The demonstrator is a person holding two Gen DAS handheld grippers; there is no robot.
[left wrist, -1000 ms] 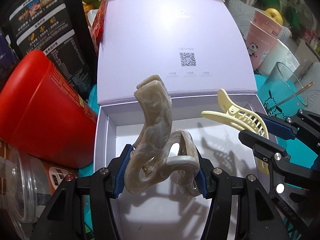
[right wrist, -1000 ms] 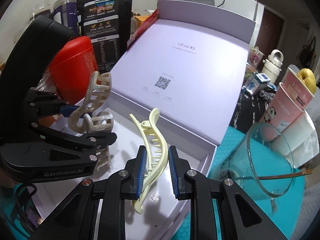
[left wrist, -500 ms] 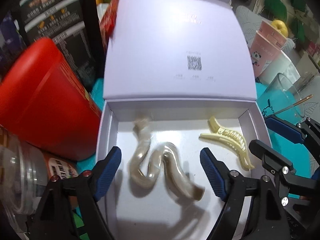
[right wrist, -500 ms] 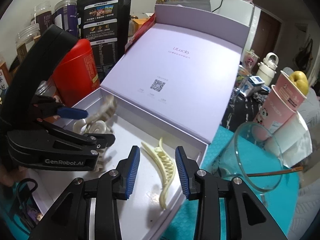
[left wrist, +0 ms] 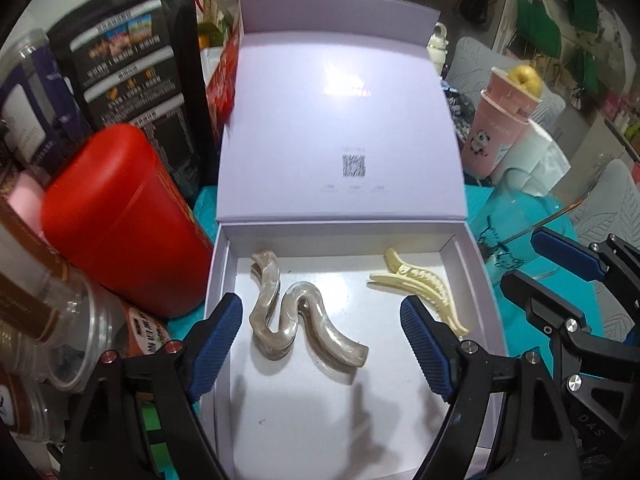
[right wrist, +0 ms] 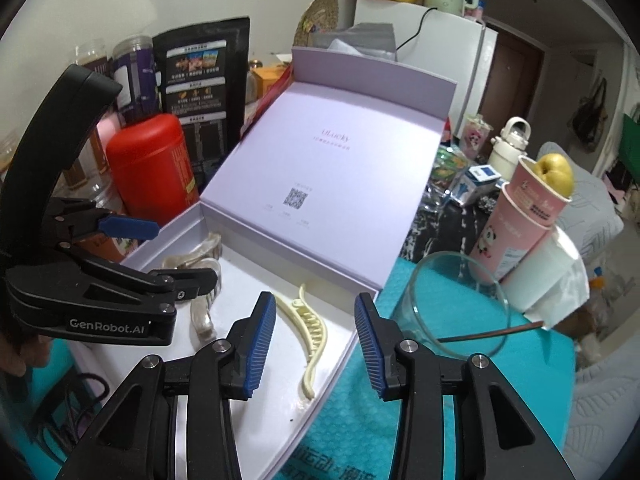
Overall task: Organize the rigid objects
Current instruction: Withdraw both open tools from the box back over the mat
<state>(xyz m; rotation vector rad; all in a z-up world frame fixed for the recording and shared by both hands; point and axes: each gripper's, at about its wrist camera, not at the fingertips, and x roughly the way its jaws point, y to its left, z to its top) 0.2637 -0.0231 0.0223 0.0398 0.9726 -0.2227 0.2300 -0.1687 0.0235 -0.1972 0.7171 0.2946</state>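
Both hair clips lie in the box (left wrist: 476,264): marbled clip (left wrist: 296,320) on the left, yellow clip (right wrist: 306,332) on the right. Left gripper (left wrist: 322,344) & right gripper (right wrist: 316,344) have jaws apart, nothing held. Placing step looks done; next prob. lift both clear w/o touching clips.

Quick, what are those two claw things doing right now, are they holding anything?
Left gripper: open, holding nothing; the marbled hair claw lies in the box.
Right gripper: open, holding nothing; the cream hair clip lies in the box.
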